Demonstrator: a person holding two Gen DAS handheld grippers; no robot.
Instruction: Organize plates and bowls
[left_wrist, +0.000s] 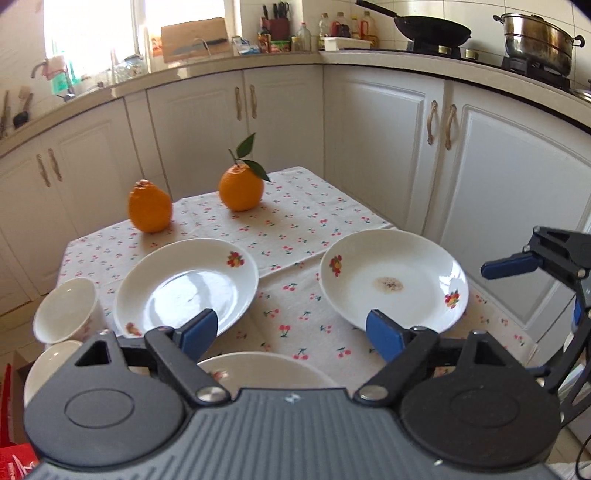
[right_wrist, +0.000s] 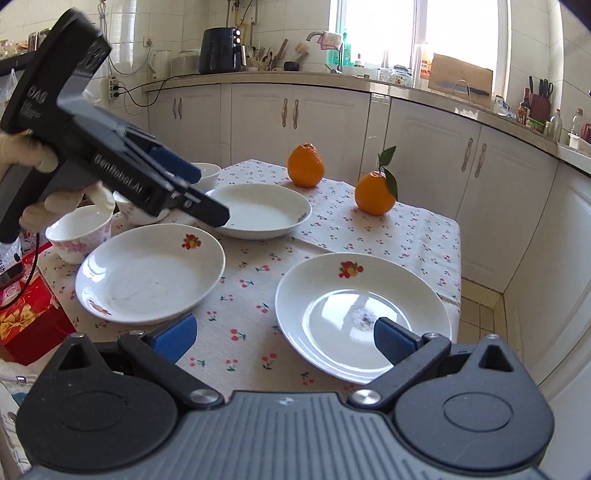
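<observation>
Your left gripper hangs above the table with its blue pads spread apart and nothing between them; no plate touches either pad. Your right gripper is likewise parted and empty, poised over the near edge of the cherry-print tablecloth.

Three white plates lie on the cloth. The stained plate sits near the right edge, close to your right gripper. A second plate with fruit decals lies toward the left edge, and a third plate sits behind it, partly covered by your left gripper in the right wrist view.

Along the left edge stands a floral bowl, with two more white bowls behind it, partly hidden. Toward the far edge rest a knobbly orange and a leafy orange, well apart from the plates.
</observation>
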